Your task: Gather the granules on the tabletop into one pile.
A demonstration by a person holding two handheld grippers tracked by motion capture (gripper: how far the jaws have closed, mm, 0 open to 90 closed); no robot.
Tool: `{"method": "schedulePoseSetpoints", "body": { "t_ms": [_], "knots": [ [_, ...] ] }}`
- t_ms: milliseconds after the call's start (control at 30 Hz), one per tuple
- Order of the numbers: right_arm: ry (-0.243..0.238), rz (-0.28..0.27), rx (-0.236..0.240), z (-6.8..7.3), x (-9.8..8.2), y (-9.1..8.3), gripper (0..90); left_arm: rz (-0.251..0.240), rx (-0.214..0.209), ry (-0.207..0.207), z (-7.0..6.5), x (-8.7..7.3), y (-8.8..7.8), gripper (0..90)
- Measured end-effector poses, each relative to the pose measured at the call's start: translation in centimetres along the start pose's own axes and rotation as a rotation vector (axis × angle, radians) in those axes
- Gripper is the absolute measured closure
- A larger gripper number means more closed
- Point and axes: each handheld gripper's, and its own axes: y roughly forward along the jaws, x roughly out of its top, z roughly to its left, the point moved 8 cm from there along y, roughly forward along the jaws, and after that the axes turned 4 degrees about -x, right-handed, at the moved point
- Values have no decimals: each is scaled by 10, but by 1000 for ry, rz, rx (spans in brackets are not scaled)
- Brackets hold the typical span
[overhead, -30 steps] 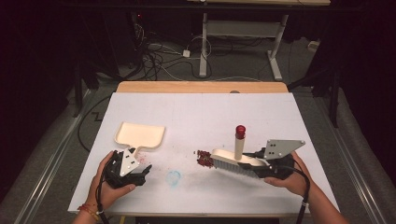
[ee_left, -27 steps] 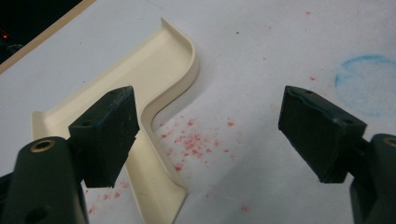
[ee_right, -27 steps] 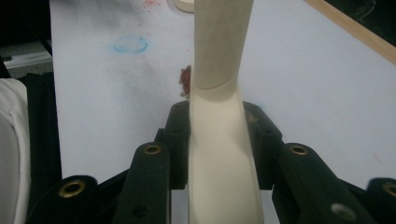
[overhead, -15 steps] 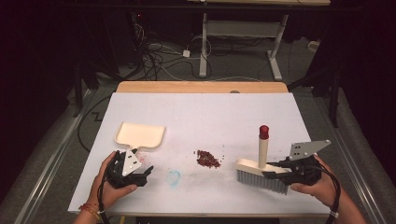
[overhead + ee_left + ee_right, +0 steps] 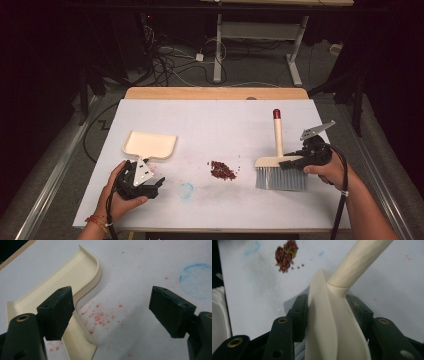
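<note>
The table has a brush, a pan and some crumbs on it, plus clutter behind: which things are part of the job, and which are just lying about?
Part of the job:
brush, held in the right gripper
dustpan, by the open left gripper
red crumbs

Just lying about:
blue smudge
cables on the floor
desk frame behind

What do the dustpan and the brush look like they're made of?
Dustpan: cream plastic by the look, smooth moulded rim with a soft sheen. Brush: matching cream block and handle, likely plastic, red cap on the handle, grey bristles, probably synthetic.
</note>
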Motion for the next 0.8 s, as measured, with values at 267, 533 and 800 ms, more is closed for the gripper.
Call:
{"method": "schedulePoseSetpoints", "body": {
  "t_ms": [267,533,800],
  "knots": [
    [45,-20,40,-11,0,2,531,9,-5,7,-2,-1,1,193],
    [82,-29,-78,-38,3,2,444,21,-15,22,-4,0,4,193],
    [48,-75,-419,-64,4,-9,437,16,-10,24,-4,0,3,193]
  ]
}}
